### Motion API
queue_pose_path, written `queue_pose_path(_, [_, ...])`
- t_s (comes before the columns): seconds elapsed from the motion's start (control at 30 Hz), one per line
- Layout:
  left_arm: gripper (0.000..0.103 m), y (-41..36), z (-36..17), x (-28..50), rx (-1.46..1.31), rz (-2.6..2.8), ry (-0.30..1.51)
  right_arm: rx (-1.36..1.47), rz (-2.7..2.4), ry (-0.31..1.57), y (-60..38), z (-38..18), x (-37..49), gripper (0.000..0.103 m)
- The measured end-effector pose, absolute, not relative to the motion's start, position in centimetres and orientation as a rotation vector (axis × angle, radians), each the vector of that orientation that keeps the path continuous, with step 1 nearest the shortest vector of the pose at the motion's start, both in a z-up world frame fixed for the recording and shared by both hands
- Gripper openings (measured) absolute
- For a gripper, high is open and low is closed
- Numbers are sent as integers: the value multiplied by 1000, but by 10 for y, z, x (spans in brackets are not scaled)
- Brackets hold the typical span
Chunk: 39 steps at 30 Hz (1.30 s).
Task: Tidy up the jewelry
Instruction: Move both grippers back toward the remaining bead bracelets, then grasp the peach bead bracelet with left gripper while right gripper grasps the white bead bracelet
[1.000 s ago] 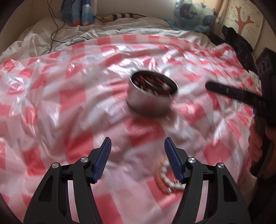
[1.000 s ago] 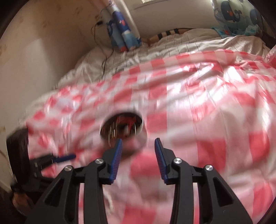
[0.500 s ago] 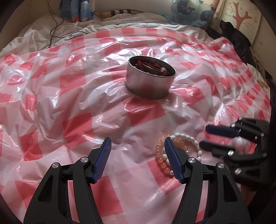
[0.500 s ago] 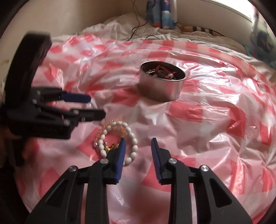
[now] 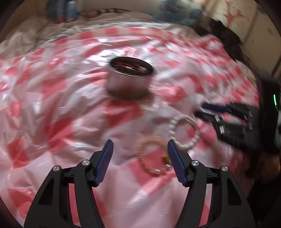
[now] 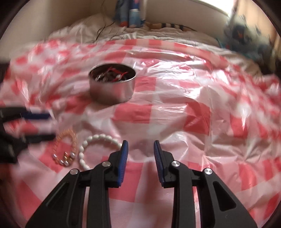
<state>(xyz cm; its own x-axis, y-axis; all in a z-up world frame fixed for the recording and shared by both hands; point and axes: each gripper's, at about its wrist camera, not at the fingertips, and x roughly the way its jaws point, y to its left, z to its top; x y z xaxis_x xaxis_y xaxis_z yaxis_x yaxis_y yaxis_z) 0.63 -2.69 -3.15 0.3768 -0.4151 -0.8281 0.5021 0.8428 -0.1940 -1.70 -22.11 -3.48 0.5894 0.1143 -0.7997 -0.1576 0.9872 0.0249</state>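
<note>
A round metal tin (image 5: 130,78) (image 6: 112,84) holding jewelry stands on the red-and-white checked plastic sheet. A white bead bracelet (image 5: 184,132) (image 6: 98,139) and a peach bead bracelet (image 5: 152,156) (image 6: 65,147) lie side by side in front of it. My left gripper (image 5: 139,151) is open and empty, close above the peach bracelet. My right gripper (image 6: 140,149) is open and empty, just right of the white bracelet; it also shows in the left wrist view (image 5: 226,119). Both views are blurred.
The sheet (image 6: 184,108) covers a bed with white bedding (image 6: 158,36) behind. A dark cable (image 6: 107,29), blue-patterned items (image 6: 130,14) and a wall are at the back. A dark object (image 5: 226,38) lies at the far right edge.
The two bracelets, overlapping half a second ago, now lie apart side by side. Both grippers have shifted; the right one now sits right of the white bracelet.
</note>
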Motion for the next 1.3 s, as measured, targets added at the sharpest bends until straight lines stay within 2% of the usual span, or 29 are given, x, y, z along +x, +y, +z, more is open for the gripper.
queue_pose_path(0.13, [60,-40,-39,-1,170,-606,1038,24,248,923,-225,-29,-17,30])
queue_pose_path(0.3, [39,-34,-44,4,119,-591,1063,-22,310,957,-204,-36,-19,30])
queue_pose_path(0.5, [26,-43,-51,1,160,-606,1072,-56,295,988,-199,-46,-18,30])
queue_pose_path(0.6, [19,-40,-52,4,149,-591,1081,-58,286,1002,-200,-50,-18,26])
queue_pose_path(0.7, [18,-36,-52,7,129,-579,1085,-56,279,1011,-201,-52,-17,24])
queue_pose_path(0.83, [17,-37,-53,6,144,-575,1084,-68,278,1005,-199,-51,-18,9])
queue_pose_path(0.87, [11,-37,-53,6,146,-575,1084,-68,278,998,-199,-50,-18,8])
queue_pose_path(0.9, [7,-38,-53,5,153,-574,1081,-67,278,992,-200,-49,-19,8])
queue_pose_path(1.3, [7,-17,-31,16,91,-513,991,-11,220,905,-217,-30,-18,8])
